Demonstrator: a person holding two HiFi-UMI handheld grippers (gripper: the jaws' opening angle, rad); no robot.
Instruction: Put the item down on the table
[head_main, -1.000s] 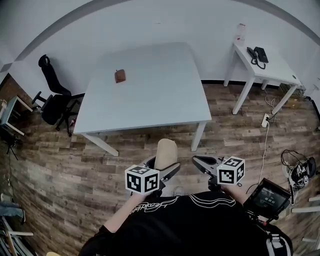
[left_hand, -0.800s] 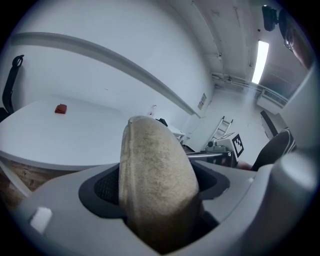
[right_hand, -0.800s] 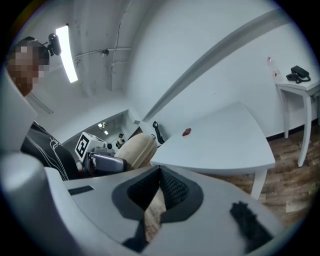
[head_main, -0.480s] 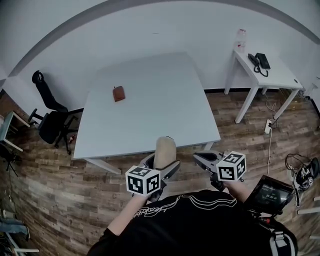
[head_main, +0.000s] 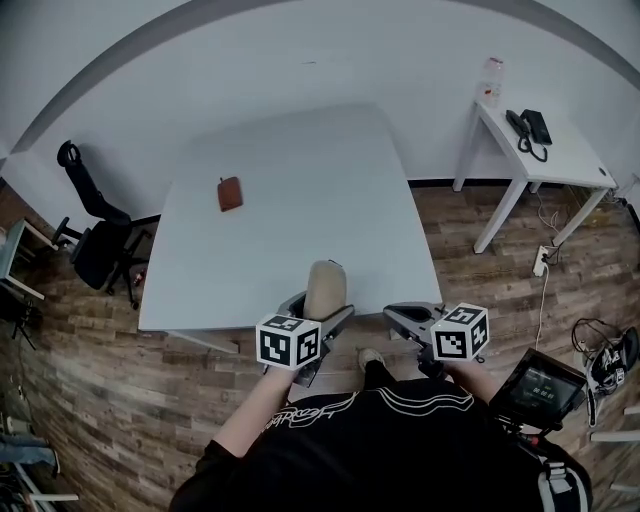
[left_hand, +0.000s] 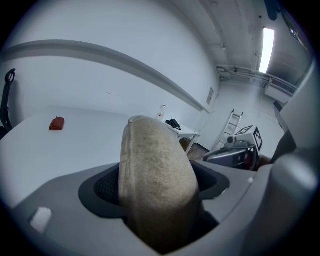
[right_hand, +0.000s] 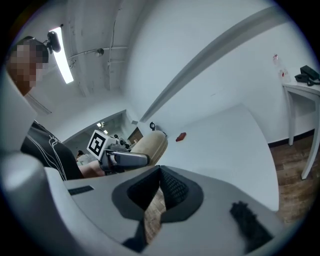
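Left tongs (head_main: 320, 312) clamped on the tan item (head_main: 326, 285); right tongs (head_main: 400, 318) closed on nothing.
From my station I see the item standing upright between the left jaws, a rounded, rough-textured oblong, at the near edge of the white worktop (head_main: 300, 150). The right tongs sit just beside it, over the wood floor (head_main: 470, 280). A small reddish-brown thing (head_main: 230, 193) lies well apart, far across the worktop.

Bright, even light here, hardly a shadow on the big pale grey square table (head_main: 300, 200). Up and right of it, a long white ceiling strip light (left_hand: 266, 47) glares. Fisheye bends the walls and the corners go black. The tan fuzzy oblong item (left_hand: 155, 185) is soft, close to the lens.
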